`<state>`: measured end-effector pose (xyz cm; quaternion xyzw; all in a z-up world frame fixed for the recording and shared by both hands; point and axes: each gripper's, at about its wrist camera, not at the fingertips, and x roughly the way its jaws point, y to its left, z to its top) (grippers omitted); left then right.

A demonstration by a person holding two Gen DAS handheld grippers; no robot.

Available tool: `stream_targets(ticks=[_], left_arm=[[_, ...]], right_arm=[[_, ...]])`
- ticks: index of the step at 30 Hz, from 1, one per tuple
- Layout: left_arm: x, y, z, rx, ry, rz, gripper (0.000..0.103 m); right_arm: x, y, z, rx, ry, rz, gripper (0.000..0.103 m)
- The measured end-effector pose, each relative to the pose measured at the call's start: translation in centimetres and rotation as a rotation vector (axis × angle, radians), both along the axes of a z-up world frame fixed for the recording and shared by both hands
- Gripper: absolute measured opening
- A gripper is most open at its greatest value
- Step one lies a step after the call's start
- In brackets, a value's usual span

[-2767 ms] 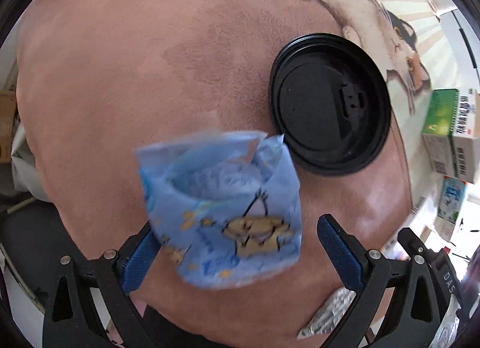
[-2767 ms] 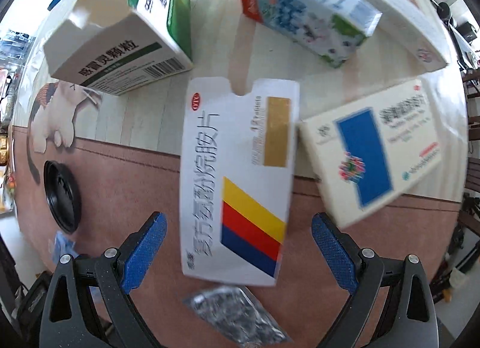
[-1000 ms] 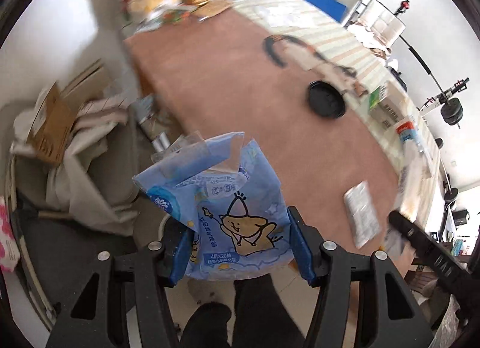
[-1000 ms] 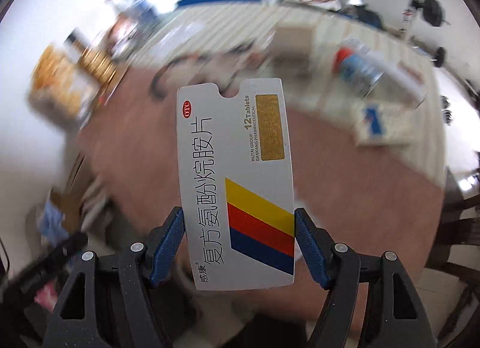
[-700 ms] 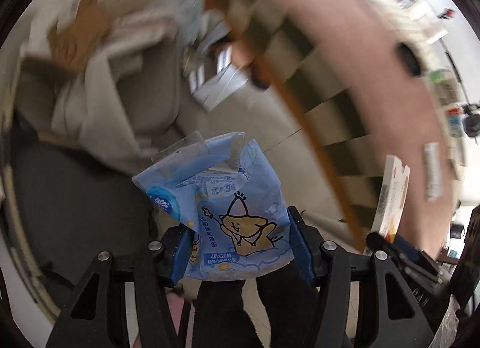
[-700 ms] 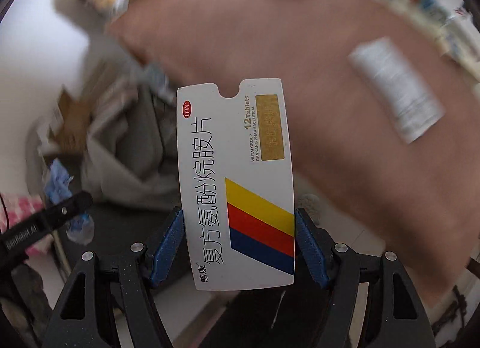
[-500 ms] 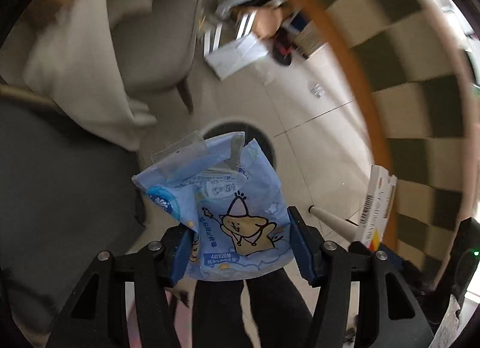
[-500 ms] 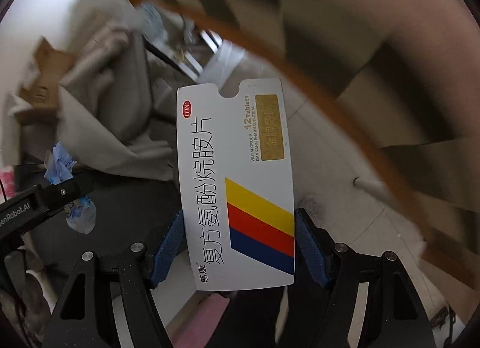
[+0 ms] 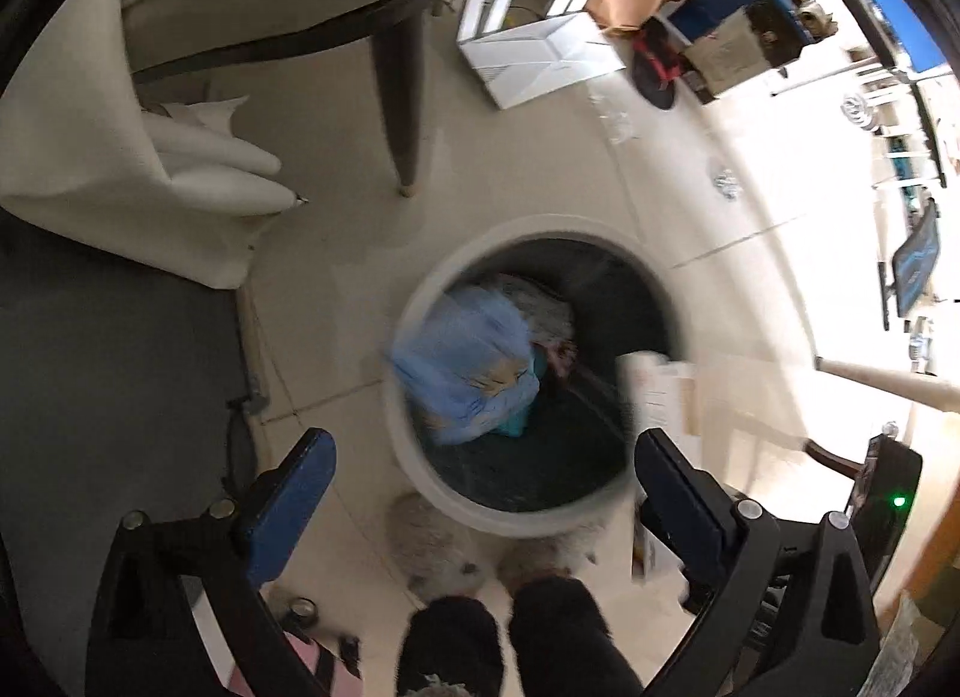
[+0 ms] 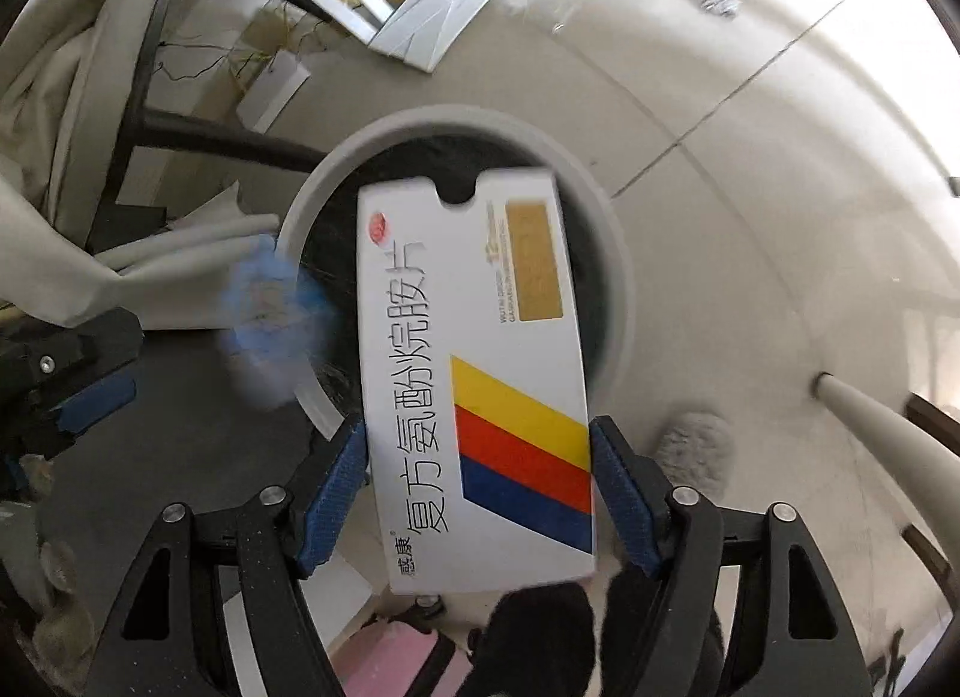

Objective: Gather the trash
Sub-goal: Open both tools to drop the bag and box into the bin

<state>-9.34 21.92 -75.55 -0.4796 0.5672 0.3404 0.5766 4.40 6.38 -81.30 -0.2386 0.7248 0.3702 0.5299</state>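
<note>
Blue wrapper (image 9: 468,364) blurred, over round white bin (image 9: 420,469) mouth, touching nothing. Left gripper (image 9: 480,493) just opened wide, nothing between blue pads. White pill box (image 10: 474,391) above same bin (image 10: 612,253). Right gripper (image 10: 480,493) jaws just opened too; pads right at box sides, can't tell if pressing. Box says "12 Tablets", has yellow, red, blue stripes. Around: chair leg (image 9: 396,114), white cloth (image 9: 90,156), flat white boxes (image 9: 534,57), fuzzy slippers (image 9: 438,553) by bin.

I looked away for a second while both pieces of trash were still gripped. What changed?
The left gripper has just opened; the blue wrapper dropped over the bin. The right gripper has just been opening, the medicine box between its jaws, above the bin.
</note>
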Motion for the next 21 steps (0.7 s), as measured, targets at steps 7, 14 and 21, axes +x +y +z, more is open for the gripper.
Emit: stream_targets(ticks=[7,14,21], left_arm=[[-2.3,-0.9,1.3,0.097,0.105,-0.014,0.102],[-2.9,-2.9,5.5,0.108,0.159,-0.04,0.102],[-2.8,-4.7,11.0,0.108,0.159,-0.064,0.102]], right_arm=[[-0.7,0.8,1.5,-0.027,-0.127,0.071,0.103],[-0.5,0.7,6.8,-0.079,-0.238,0.112,0.103],[-0.9,0.1,14.1,-0.063,-0.272,0.139,0.103]])
